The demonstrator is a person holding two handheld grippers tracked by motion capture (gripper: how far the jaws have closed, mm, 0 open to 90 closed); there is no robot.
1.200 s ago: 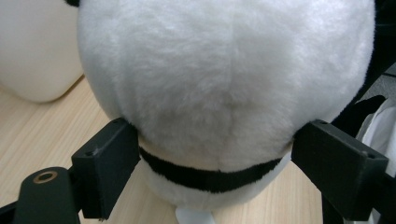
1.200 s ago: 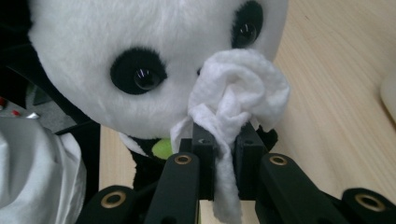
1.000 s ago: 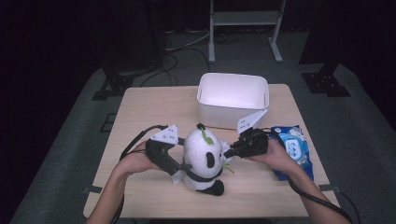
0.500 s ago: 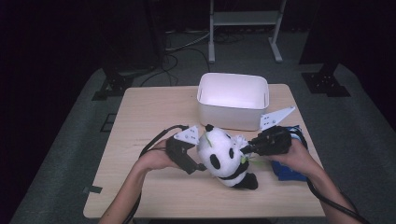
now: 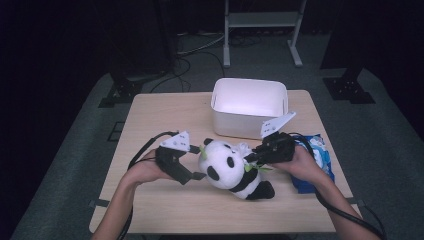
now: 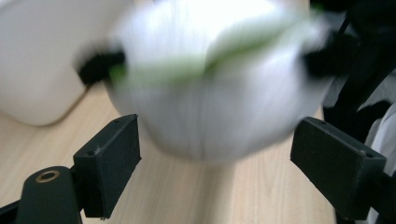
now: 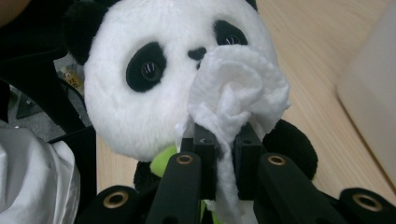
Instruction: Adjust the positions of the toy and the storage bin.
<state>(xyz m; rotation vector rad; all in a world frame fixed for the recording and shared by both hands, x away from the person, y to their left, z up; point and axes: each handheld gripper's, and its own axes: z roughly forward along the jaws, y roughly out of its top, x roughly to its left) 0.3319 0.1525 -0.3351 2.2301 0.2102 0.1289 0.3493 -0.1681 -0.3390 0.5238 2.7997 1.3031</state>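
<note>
The left hand-held gripper (image 5: 196,162) is wide open around the toy panda's (image 5: 231,169) head on the counter (image 5: 165,117). It should steady the head. The right hand-held gripper (image 7: 225,135) pinches a white tissue (image 7: 236,93) and should wipe the face softly.

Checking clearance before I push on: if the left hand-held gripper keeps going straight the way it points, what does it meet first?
Most likely the panda plush: its white head sits just ahead of the open left hand-held gripper, between the jaws' line. The picture is blurred, so depth is uncertain.
</note>
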